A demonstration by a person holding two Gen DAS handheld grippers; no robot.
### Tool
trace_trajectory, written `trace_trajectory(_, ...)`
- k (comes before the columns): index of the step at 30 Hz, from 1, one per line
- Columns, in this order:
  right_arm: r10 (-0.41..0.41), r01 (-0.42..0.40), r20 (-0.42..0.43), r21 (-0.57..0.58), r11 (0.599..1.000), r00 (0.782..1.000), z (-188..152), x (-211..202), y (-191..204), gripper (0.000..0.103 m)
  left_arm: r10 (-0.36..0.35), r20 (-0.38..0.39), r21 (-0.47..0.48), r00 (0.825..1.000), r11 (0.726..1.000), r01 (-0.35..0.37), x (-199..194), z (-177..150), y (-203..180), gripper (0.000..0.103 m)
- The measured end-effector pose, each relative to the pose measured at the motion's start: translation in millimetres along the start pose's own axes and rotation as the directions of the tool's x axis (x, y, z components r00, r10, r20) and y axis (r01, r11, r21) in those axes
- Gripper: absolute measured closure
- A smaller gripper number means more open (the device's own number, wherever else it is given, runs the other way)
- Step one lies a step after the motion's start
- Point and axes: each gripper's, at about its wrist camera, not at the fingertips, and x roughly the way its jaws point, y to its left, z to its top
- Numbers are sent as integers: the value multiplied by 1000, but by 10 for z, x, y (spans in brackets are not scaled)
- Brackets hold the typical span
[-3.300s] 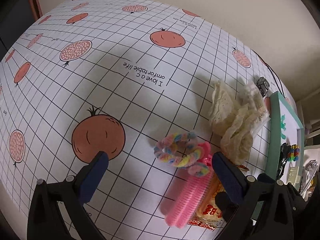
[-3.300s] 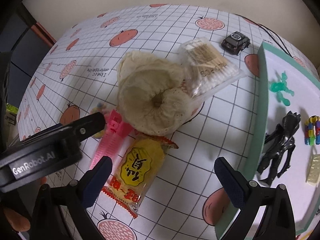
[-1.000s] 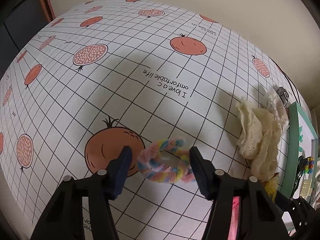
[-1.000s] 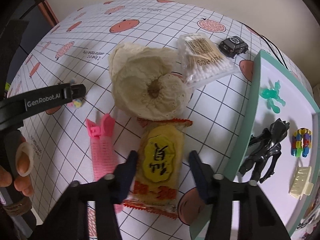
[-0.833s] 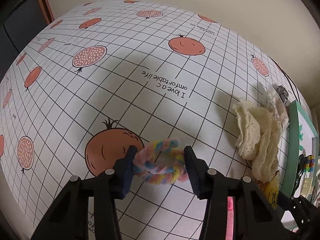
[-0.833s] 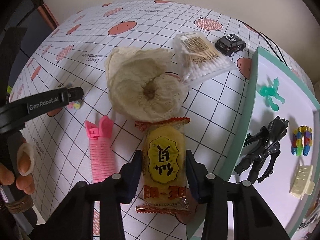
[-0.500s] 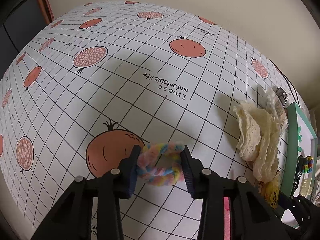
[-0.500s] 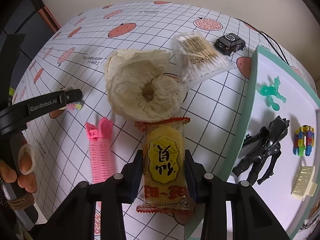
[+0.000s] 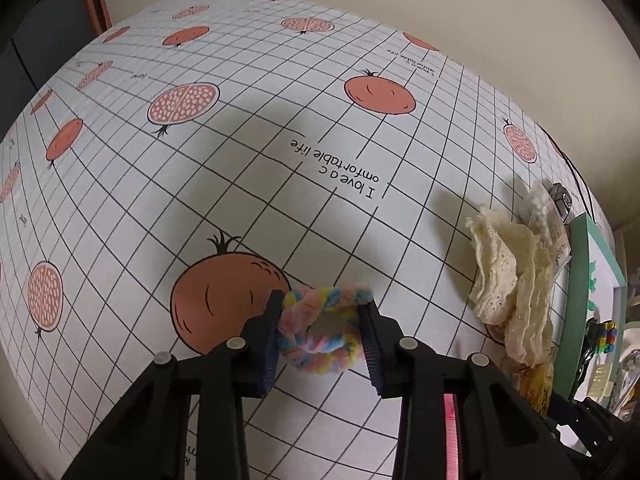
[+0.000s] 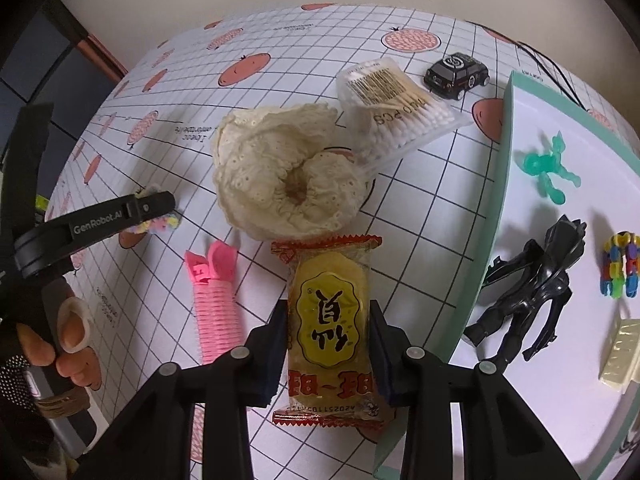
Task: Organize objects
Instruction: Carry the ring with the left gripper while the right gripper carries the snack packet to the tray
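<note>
— From the left wrist we see only a thin strip of the pink hair roller [image 9: 450, 432]; the left claw [image 9: 322, 334] hides the rest.
— And the snack packet [image 9: 538, 380] is mostly behind the lace cloth [image 9: 512, 280].
— On the right wrist view, the tray [image 10: 496, 184] runs off the frame, and we can't read the packet's small print.
— The scrunchie [image 10: 158, 224] is half covered there too.

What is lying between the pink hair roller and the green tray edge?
In the right wrist view, the yellow snack packet lies between the pink hair roller and the green tray, held by the right gripper.
</note>
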Motion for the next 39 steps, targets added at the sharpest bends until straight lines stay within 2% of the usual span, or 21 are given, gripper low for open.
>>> trace_trajectory(7, 35, -35, 30, -8, 999, 999, 20, -142, 61, 64, -12, -5, -53, 1000, 999, 12, -40, 11, 59, 67)
trace_trajectory(18, 76, -76, 97, -7, 997, 992, 45, -483, 22, 64, -61, 49, -109, 997, 992, 66, -245, 71, 94, 67)
trace_trajectory(22, 73, -75, 113, 11, 997, 991, 59, -543, -47, 64, -66, 79, -91, 995, 993, 74, -340, 78, 14, 67)
trace_trajectory(29, 58, -66, 130, 61, 996, 990, 50, -621, -316, 64, -120, 115, -54, 986, 990, 127, -496, 51, -274, 67)
trace_trajectory(39, 20, -59, 223, 174, 983, 975, -5, -1030, -895, 64, -230, 165, 98, 959, 971, 216, -792, -135, -999, 67)
